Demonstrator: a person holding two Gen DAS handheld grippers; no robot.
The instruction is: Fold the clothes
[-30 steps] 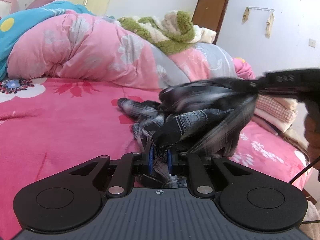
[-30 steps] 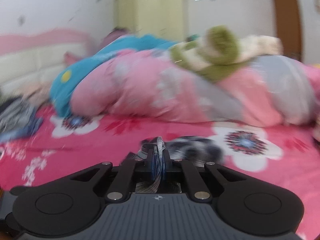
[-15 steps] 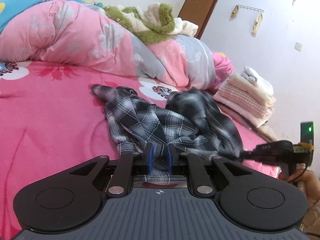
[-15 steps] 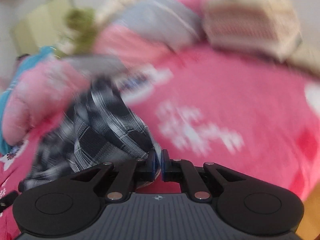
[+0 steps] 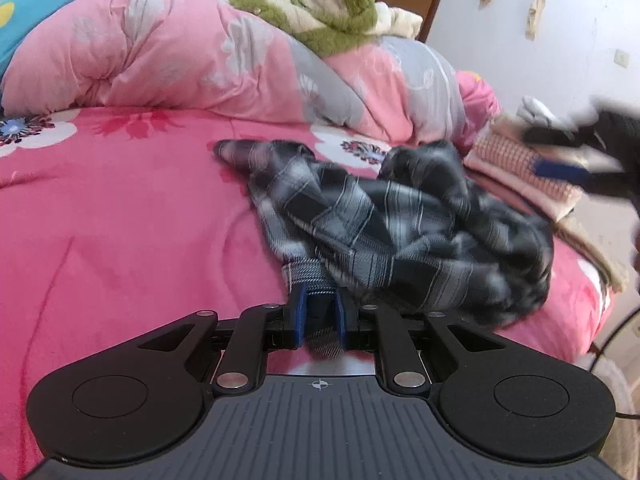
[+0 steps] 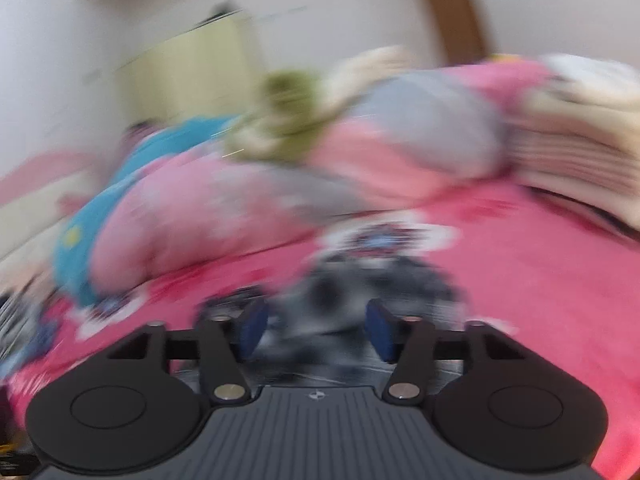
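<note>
The left hand-held gripper (image 5: 319,311) pinches a hem of the crumpled dark plaid cotton shirt (image 5: 404,224) lying on the pink flowered bedsheet (image 5: 120,216); better to drag it flat before folding. The right hand-held gripper (image 6: 316,330) has just been opening, empty, pads spread over cloth. Beyond sits a rolled pink quilt (image 5: 168,52)

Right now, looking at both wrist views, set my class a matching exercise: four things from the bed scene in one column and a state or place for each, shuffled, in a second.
Things
1. left gripper
2. right gripper
3. plaid shirt
4. folded clothes stack

States or places
A. crumpled on the pink bedsheet
B. fingers apart, having just opened, pressing on nothing
C. at the far right edge of the bed
D. fingers clamped on a shirt edge

Pairs: 1-D, 2-B, 3-A, 4-C
</note>
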